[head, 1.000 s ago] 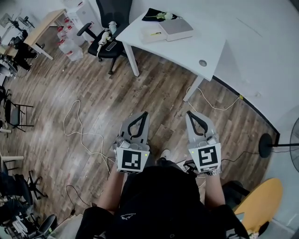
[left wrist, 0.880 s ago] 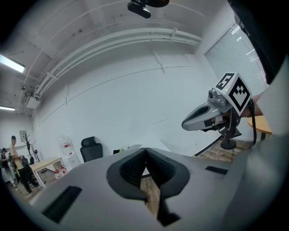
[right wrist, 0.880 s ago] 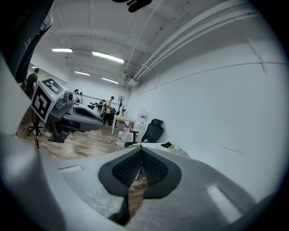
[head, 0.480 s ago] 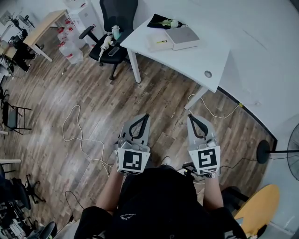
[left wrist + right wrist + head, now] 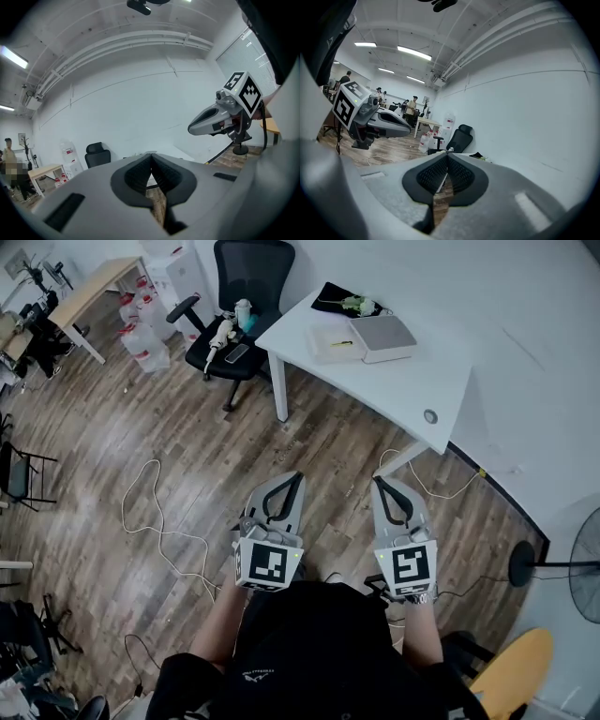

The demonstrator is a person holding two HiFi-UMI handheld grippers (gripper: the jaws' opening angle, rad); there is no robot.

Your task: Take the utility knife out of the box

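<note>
Both grippers clenched and empty, short of the white table.
My left gripper (image 5: 296, 478) and right gripper (image 5: 378, 484) hang over the floor, jaws pressed together on nothing, well apart from the white table (image 5: 412, 381). The box (image 5: 366, 337) lies at the table's far end; the utility knife is too small to make out.

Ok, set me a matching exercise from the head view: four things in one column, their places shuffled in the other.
Things:
1. grey box
2. black office chair
3. clear jugs
4. floor fan

Places:
A. on the floor by the wooden table, top left
B. at the picture's right edge
C. on the white desk
D. just left of the desk, small items on its seat

Pairs: 1-C, 2-D, 3-A, 4-B
</note>
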